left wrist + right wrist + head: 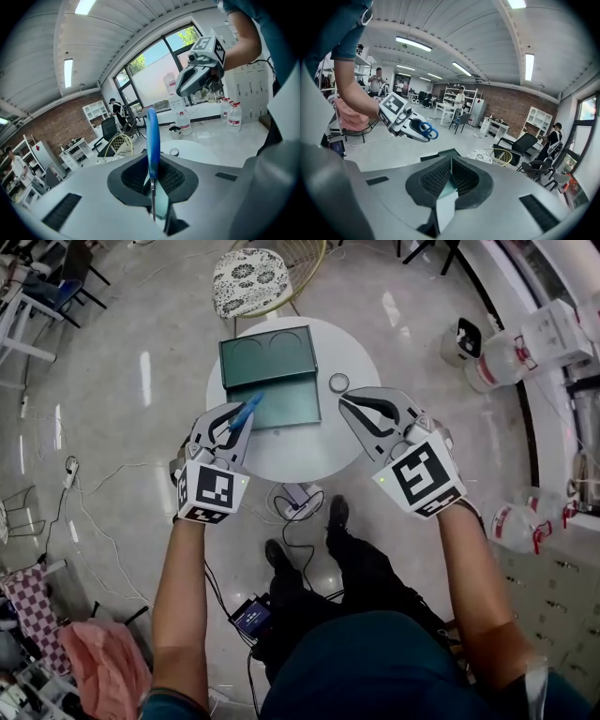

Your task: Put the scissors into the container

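Observation:
The scissors [251, 407] have blue handles, and my left gripper [236, 418] is shut on them at the near left rim of the round white table [328, 451]. In the left gripper view the blue handle [153, 136] sticks out edge-on from between the pads, with the metal blades running back into the jaws. The dark green container [270, 374] lies open on the table just beyond the left gripper. My right gripper [349, 404] hangs over the table's right side, shut on nothing. Its pads meet in the right gripper view [451, 161], which also shows the scissors [427, 131].
A small round ring [338, 382] lies on the table to the right of the container. A chair with a patterned cushion [248, 277] stands behind the table. Water jugs [495, 362] sit on the floor at right. A power strip and cables [298, 498] lie by the person's feet.

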{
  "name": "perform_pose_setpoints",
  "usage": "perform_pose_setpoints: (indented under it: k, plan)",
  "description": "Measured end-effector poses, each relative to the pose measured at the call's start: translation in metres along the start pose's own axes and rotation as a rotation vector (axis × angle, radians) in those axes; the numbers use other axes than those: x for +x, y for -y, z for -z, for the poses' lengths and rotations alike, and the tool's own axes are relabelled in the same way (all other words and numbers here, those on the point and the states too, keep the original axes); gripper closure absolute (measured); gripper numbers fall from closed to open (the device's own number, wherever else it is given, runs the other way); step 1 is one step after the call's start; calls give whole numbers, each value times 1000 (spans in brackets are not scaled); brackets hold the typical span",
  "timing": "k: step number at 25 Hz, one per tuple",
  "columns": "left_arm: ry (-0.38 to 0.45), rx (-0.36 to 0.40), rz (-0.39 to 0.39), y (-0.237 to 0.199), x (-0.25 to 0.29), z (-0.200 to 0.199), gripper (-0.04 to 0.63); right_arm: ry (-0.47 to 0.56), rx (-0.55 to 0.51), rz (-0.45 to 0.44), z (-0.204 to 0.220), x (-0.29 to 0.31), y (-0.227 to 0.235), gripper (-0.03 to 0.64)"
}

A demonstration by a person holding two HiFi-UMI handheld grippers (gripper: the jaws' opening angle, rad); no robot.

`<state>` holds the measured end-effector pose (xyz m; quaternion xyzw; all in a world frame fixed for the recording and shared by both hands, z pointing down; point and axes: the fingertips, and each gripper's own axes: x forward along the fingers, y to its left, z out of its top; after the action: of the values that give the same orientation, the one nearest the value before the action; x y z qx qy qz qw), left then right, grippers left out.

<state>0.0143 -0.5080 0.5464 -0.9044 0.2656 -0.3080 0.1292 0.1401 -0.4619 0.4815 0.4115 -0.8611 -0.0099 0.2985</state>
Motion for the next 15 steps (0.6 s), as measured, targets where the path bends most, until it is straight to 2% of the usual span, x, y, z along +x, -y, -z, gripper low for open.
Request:
perform_pose_setpoints:
  k: [15]
  plan:
    - [-123, -19, 42, 25, 107, 87, 540, -84, 80, -24, 94, 24, 7, 577]
